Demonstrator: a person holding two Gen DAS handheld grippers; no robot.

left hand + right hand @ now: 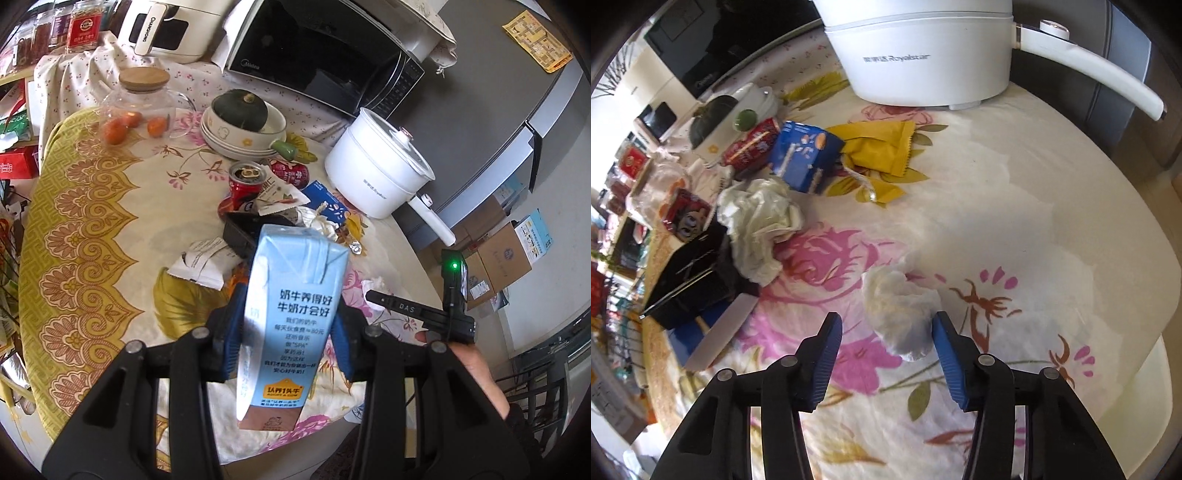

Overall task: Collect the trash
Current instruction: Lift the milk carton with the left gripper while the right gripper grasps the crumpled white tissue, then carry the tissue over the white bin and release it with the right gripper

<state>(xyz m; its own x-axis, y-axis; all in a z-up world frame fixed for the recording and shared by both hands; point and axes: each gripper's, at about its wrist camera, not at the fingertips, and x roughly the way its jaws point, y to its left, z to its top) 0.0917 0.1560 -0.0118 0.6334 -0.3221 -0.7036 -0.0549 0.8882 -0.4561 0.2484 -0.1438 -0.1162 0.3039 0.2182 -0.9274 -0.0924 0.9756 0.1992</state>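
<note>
My left gripper (288,332) is shut on a light blue milk carton (291,306), held upright above the floral tablecloth (110,229). In the right wrist view my right gripper (886,332) points down at a small white tissue wad (901,314) lying on the cloth. The wad sits between the blue pads: it touches the right one, and a gap shows at the left one. A trash pile lies beyond: a red can (245,184), a blue packet (801,158), a crumpled white paper (757,221), a yellow wrapper (882,147) and a black tray (690,277).
A white electric pot (380,166) with a long handle stands at the table's far right. Stacked bowls holding a green squash (243,118), a glass jar (144,103) with oranges and a black microwave (325,48) stand behind. The table edge (1145,350) curves close on the right. Cardboard boxes (506,254) sit on the floor.
</note>
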